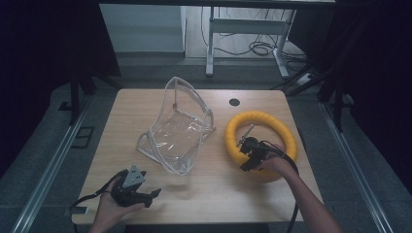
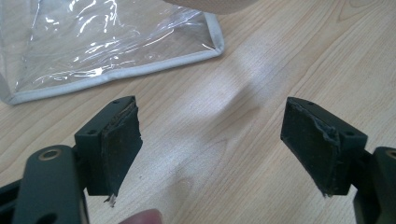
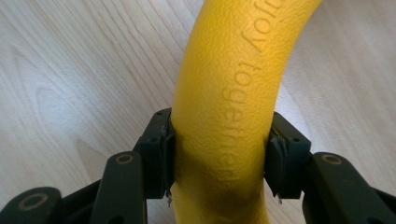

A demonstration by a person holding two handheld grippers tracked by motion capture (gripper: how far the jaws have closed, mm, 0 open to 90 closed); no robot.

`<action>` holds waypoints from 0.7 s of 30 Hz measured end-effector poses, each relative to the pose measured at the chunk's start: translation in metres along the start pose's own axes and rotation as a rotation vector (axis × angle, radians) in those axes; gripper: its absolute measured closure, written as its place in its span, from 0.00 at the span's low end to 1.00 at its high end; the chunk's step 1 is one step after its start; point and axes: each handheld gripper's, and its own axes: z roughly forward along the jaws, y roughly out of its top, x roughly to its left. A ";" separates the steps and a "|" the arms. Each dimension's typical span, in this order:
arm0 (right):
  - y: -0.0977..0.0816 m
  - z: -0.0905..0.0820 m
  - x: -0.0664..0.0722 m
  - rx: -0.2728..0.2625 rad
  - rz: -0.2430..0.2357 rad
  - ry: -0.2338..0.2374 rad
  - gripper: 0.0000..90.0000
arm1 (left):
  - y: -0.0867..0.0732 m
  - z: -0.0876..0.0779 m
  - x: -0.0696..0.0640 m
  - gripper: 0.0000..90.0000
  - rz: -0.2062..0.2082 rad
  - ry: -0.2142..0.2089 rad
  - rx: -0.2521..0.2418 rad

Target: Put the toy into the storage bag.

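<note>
At four o'clock on the tabletop [image 1: 204, 191], the right claw [image 3: 219, 154] squeezes the yellow ring [image 1: 260, 118]; lifted fast, it could slip. The left claw [image 2: 210, 144] gapes, holding nothing.

High view down over the wooden table [image 1: 204, 189]; both gripper views close above that same tabletop.

A light wooden table [image 1: 204, 194] with rounded corners stands at the centre; a round black cable grommet [image 1: 234, 102] sits in its top toward 1 o'clock. Grey floor [image 1: 48, 145] surrounds it. Metal rails [image 1: 46, 177] run along the floor at 9 and 3 o'clock. At 12 o'clock stands a white desk frame [image 1: 245, 29] with black cables [image 1: 260, 48] coiled beneath. Dark curtains [image 1: 43, 48] flank both sides. Lighting is dim.
</note>
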 end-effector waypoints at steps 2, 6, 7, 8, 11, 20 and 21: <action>-0.002 -0.009 -0.002 -0.031 0.007 -0.002 0.56 | 0.000 0.000 0.001 0.22 0.000 0.001 -0.001; -0.005 -0.028 -0.008 -0.102 0.024 -0.004 0.56 | 0.000 0.000 0.001 0.22 -0.001 0.001 0.001; -0.005 -0.028 -0.008 -0.102 0.024 -0.004 0.56 | 0.000 0.000 0.001 0.22 -0.001 0.001 0.001; -0.005 -0.036 -0.008 -0.136 0.034 -0.009 0.56 | 0.000 0.000 0.001 0.22 -0.002 0.000 0.000; -0.005 -0.044 -0.008 -0.161 0.028 -0.021 0.56 | 0.000 0.000 0.001 0.22 -0.002 0.001 0.000; -0.001 -0.074 0.001 -0.307 0.010 -0.016 0.56 | 0.000 0.000 0.001 0.22 -0.006 0.000 -0.006; -0.001 -0.074 0.001 -0.307 0.010 -0.016 0.56 | 0.000 0.000 0.001 0.22 -0.006 0.000 -0.006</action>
